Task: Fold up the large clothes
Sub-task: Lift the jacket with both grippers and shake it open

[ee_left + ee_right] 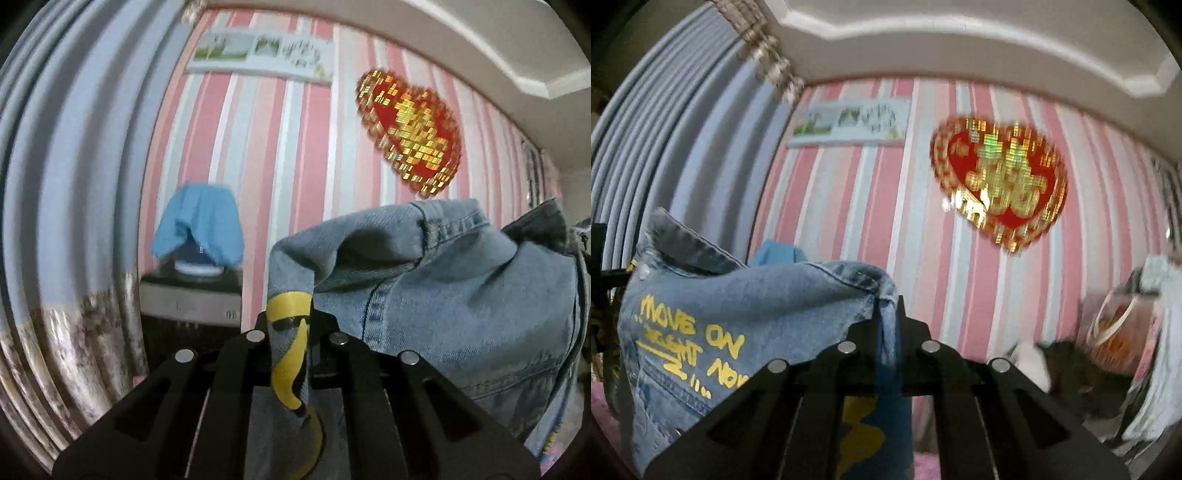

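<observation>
Denim jacket (pixel 461 295) edges pinched, hanging free

A light-blue denim jacket (pixel 461 295) with yellow lettering hangs in the air, bunched and drooping, below the red heart (pixel 410 133) on the striped wall.

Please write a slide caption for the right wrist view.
Right tongs shut on a denim jacket, lifted before striped wallpaper.

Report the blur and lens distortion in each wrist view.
Left wrist: the striped wall bows from the fisheye, the heart decoration is smeared, the denim jacket fairly crisp. Right wrist: heavier smear on the heart and wall poster; the jacket's yellow lettering stays readable.
</observation>
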Motion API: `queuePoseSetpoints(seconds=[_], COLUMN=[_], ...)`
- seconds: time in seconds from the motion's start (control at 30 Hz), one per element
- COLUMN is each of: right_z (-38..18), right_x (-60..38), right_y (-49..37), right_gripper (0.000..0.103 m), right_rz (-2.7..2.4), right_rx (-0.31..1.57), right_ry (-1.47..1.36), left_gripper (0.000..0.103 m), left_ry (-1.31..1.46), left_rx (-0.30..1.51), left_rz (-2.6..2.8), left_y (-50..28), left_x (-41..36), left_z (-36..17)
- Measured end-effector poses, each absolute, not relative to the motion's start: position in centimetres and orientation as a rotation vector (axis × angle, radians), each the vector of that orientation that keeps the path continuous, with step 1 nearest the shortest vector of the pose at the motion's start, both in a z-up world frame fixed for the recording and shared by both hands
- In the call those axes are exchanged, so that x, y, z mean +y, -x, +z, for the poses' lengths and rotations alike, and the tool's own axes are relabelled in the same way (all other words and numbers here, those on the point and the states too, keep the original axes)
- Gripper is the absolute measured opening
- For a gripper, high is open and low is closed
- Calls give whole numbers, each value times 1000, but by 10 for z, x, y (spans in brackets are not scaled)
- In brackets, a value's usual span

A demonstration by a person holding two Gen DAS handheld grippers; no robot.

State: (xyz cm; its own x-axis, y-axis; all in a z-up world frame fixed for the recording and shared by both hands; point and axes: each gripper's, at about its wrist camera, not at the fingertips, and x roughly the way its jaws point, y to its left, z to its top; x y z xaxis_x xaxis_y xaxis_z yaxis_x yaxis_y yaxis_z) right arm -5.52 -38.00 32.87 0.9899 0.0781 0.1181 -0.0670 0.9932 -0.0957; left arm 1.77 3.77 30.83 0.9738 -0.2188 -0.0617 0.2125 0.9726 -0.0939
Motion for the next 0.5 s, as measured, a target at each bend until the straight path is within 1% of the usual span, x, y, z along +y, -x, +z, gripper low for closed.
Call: queuePoseSetpoints(seconds=[0.13,0.3,0.37,0.43,0.47,0.5], right_z=[294,218,179,138,117,103], right_x=[-383,-381,-378,-372,-370,-369], right_y=[-33,-153,-201,-233,-244,-248], right_gripper=[5,5,7,9,11,27], right_rz=[89,80,75,48,32,7], right_rx=[30,255,366,476,523,530], right_ry=[73,53,51,62,60,59], left_gripper=[5,5,13,49,59,80], left_ry=[50,-9,-38,-69,-66,-55], left_rx=[187,366,473,570,587,581], left_rz=[-160,-96,-67,6,31,53], left_y=[-97,-202,-248,-279,-286,-286], left_x=[35,25,21,17,17,19], left_z=[269,185,140,105,96,88])
